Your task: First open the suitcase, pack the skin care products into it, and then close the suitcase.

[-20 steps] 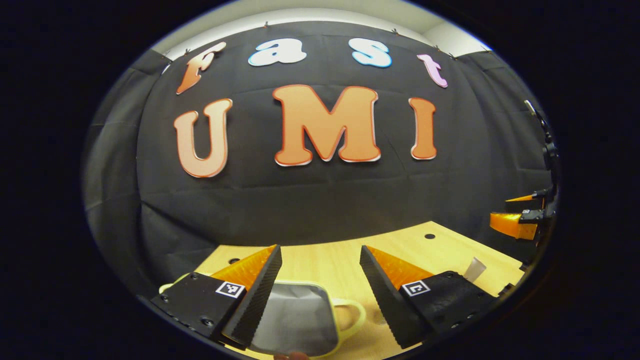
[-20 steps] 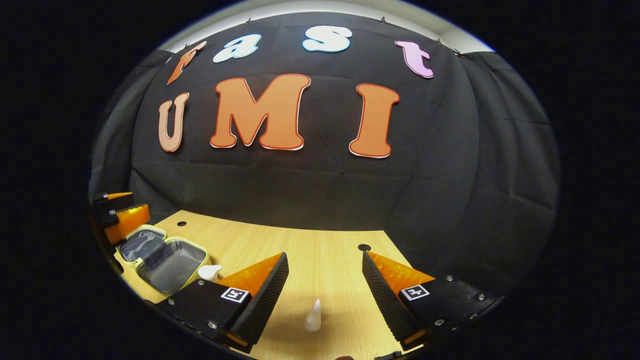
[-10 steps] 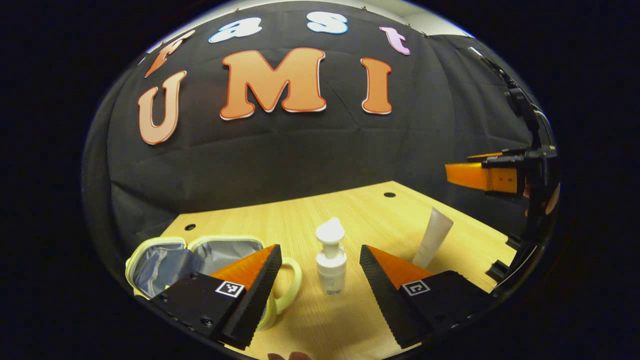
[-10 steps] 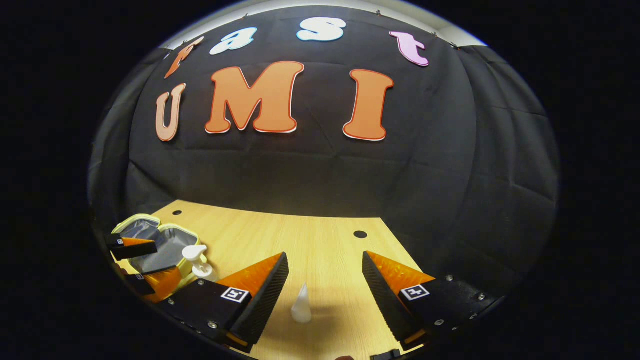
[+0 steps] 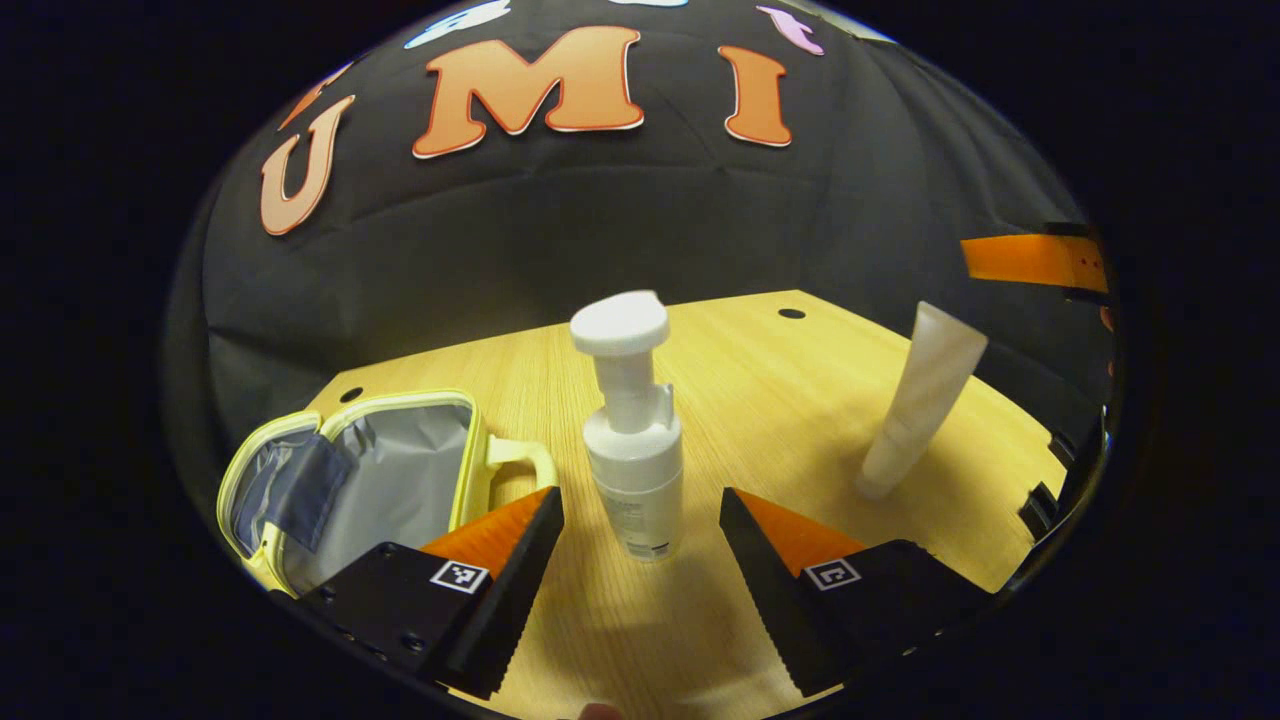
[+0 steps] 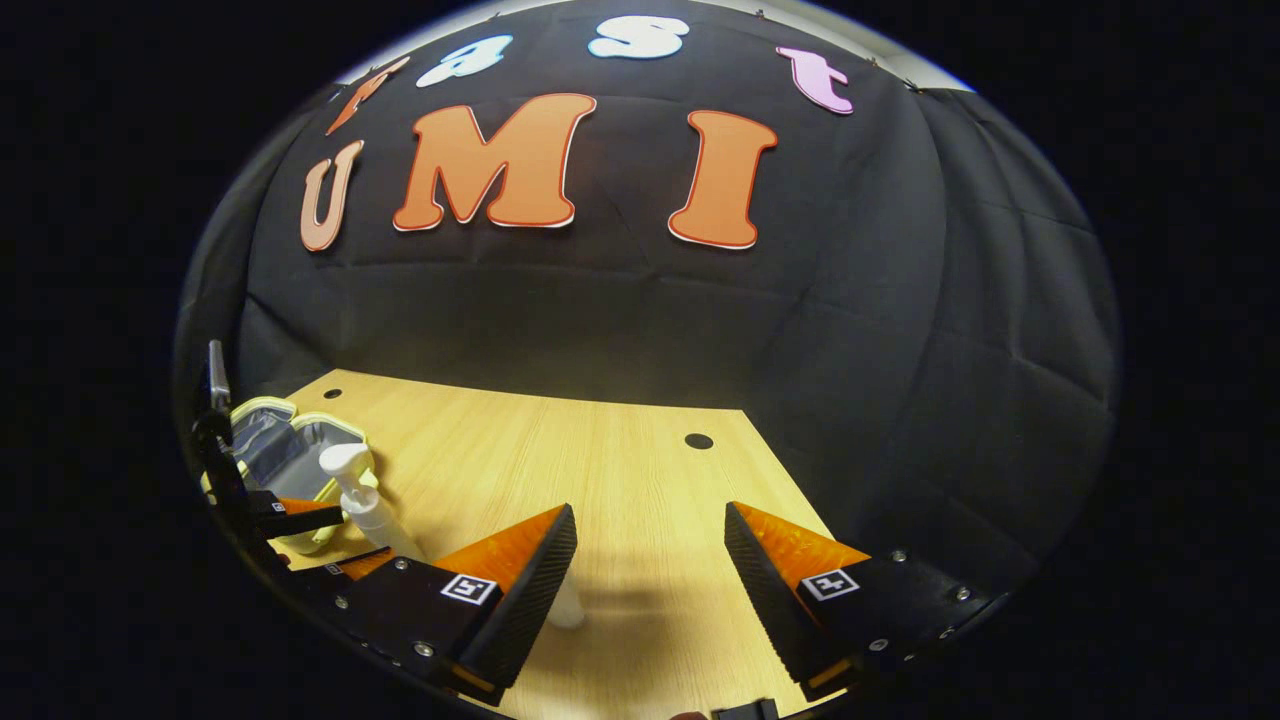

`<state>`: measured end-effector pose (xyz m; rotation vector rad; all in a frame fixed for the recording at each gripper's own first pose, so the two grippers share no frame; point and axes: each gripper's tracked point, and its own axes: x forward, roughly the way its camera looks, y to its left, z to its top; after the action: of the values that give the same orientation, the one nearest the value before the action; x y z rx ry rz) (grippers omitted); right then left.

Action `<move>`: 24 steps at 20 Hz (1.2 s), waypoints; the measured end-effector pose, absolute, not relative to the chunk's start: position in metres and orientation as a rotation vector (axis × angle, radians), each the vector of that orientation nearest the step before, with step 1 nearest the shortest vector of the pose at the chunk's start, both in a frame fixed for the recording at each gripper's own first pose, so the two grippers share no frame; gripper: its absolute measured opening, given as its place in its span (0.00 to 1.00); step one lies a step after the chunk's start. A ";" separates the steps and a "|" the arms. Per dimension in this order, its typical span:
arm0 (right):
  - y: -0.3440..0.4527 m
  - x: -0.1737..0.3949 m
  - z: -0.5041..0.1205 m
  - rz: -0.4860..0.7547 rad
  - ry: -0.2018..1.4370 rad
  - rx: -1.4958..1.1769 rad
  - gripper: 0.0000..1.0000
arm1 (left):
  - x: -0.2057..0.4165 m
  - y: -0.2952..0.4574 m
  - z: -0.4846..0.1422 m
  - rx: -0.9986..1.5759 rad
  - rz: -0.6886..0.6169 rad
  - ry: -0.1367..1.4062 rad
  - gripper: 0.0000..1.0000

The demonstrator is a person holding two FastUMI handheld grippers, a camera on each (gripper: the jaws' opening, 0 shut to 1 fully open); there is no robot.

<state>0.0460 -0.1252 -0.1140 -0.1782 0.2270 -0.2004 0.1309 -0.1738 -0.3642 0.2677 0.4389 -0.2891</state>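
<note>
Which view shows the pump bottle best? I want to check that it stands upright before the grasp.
The left gripper view: the pump bottle stands upright, whole and close, ahead of the open jaws. In the right gripper view it is small at the left edge, its base hidden, beside the suitcase.

black hand-held gripper [image 5: 640, 575] body, serrated wedge fingers, square coded tags, small screws

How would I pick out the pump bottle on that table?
Start at the wooden table and find the open yellow-edged case lying on it. Just right of its handle stands the pump bottle, upright between the left gripper fingers. Unlike the plain white tube farther right, it has a wide flat pump head.
</note>
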 end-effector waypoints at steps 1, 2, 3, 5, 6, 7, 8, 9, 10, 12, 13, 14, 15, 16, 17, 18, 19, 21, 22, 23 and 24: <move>-0.129 0.046 -0.116 -0.204 0.231 -0.179 0.95 | 0.138 -0.175 -0.369 0.265 -0.277 0.445 0.99; -0.131 0.046 -0.117 -0.209 0.235 -0.180 0.95 | 0.142 -0.174 -0.375 0.268 -0.259 0.455 0.99; -0.135 0.047 -0.119 -0.215 0.239 -0.180 0.95 | 0.143 -0.174 -0.381 0.263 -0.255 0.467 0.99; -0.138 0.047 -0.121 -0.219 0.246 -0.177 0.95 | 0.147 -0.177 -0.388 0.233 -0.240 0.478 0.99; -0.139 0.047 -0.123 -0.220 0.248 -0.177 0.95 | 0.150 -0.180 -0.391 0.221 -0.245 0.481 0.98; -0.138 0.047 -0.123 -0.220 0.249 -0.180 0.95 | 0.151 -0.179 -0.394 0.212 -0.239 0.487 0.98; -0.140 0.047 -0.124 -0.221 0.252 -0.183 0.95 | 0.154 -0.176 -0.397 0.207 -0.220 0.485 0.95; -0.140 0.048 -0.126 -0.219 0.257 -0.185 0.95 | 0.150 -0.177 -0.396 0.185 -0.213 0.489 0.79; -0.139 0.047 -0.127 -0.217 0.262 -0.186 0.95 | 0.151 -0.178 -0.393 0.164 -0.215 0.489 0.63; -0.139 0.046 -0.130 -0.215 0.265 -0.194 0.95 | 0.150 -0.176 -0.390 0.146 -0.209 0.491 0.61; -0.139 0.044 -0.132 -0.215 0.270 -0.196 0.95 | 0.158 -0.179 -0.396 0.133 -0.210 0.500 0.60; -0.139 0.043 -0.136 -0.211 0.277 -0.195 0.95 | 0.154 -0.181 -0.395 0.114 -0.213 0.506 0.59; -0.137 0.040 -0.139 -0.207 0.284 -0.192 0.95 | 0.150 -0.181 -0.393 0.095 -0.212 0.515 0.59; -0.137 0.037 -0.143 -0.207 0.295 -0.191 0.95 | 0.148 -0.182 -0.390 0.094 -0.219 0.519 0.59; -0.135 0.035 -0.145 -0.208 0.305 -0.190 0.95 | 0.147 -0.181 -0.383 0.109 -0.222 0.510 0.58; -0.133 0.032 -0.148 -0.205 0.312 -0.184 0.96 | 0.146 -0.180 -0.377 0.129 -0.228 0.505 0.58; -0.129 0.030 -0.149 -0.199 0.316 -0.173 0.96 | 0.144 -0.180 -0.370 0.136 -0.234 0.503 0.58; -0.119 0.026 -0.151 -0.185 0.324 -0.154 0.96 | 0.141 -0.179 -0.357 0.118 -0.250 0.512 0.58; -0.115 0.024 -0.153 -0.181 0.327 -0.147 0.95 | 0.139 -0.177 -0.349 0.110 -0.255 0.516 0.59; -0.111 0.022 -0.153 -0.179 0.330 -0.141 0.95 | 0.136 -0.173 -0.340 0.109 -0.258 0.518 0.58; -0.106 0.020 -0.152 -0.178 0.333 -0.135 0.96 | 0.134 -0.169 -0.330 0.116 -0.266 0.515 0.58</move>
<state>0.0203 -0.1060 -0.1524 -0.1347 0.3329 -0.1777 0.1342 -0.1688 -0.3300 0.1164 0.5153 -0.2655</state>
